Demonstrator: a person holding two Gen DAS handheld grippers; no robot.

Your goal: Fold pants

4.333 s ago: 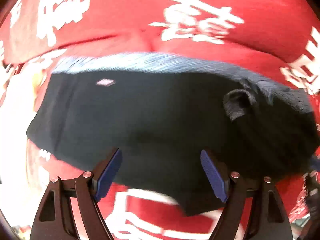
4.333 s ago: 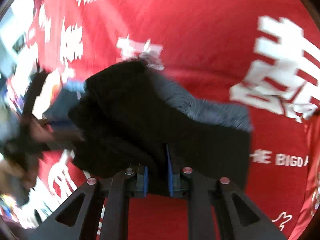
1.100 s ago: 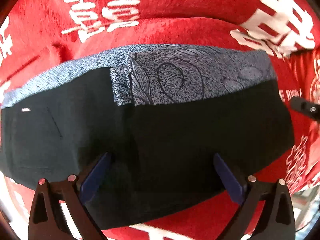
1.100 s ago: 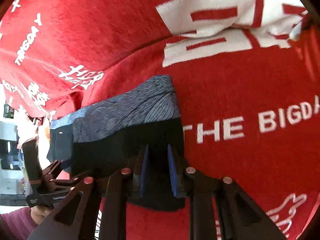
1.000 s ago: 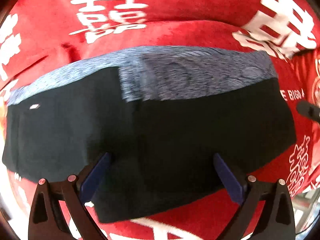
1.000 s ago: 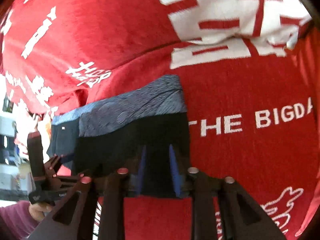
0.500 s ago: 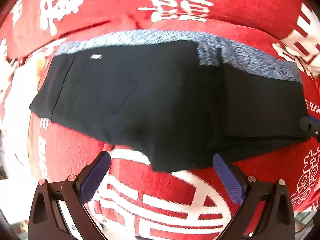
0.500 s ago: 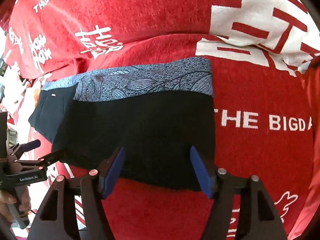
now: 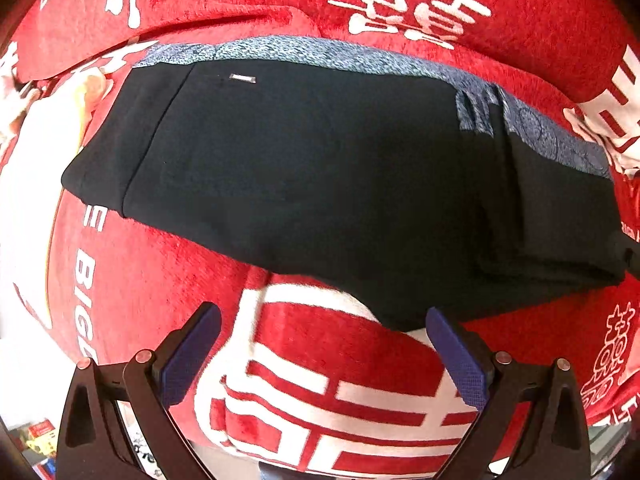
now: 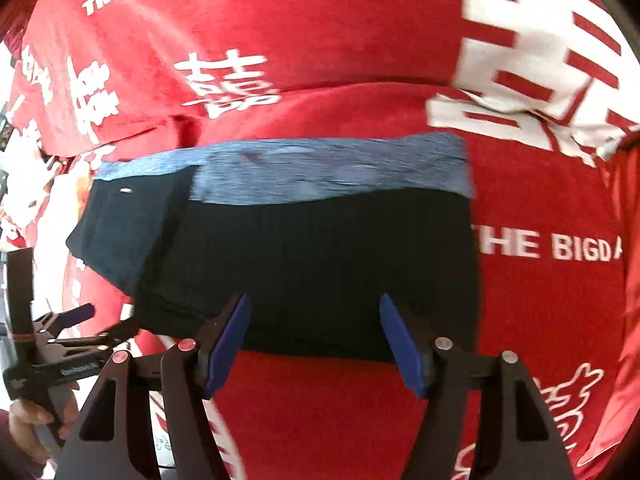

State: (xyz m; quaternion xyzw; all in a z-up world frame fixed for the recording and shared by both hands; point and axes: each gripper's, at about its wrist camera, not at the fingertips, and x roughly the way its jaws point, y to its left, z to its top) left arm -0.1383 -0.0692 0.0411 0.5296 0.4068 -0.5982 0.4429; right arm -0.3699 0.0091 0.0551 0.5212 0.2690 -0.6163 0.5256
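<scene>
my black pants (image 9: pixel 320 176) lie folded into a flat layered bundle on the red printed cloth (image 9: pixel 540 12), and both my left tongs (image 9: pixel 324 356) and right tongs (image 10: pixel 316 344) hover open and empty, so i judge little folding remains, perhaps one last fold.

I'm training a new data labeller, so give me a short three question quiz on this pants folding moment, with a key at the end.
1. True or false: the right gripper is clamped on the pants.
2. What colour is the cloth under the pants?
A. green
B. red
C. grey
3. Fill in: the patterned band along the far edge of the pants is ____.

Key:
1. False; its jaws have just been opening and now stand apart with nothing pinched.
2. B.
3. Blue.
</scene>
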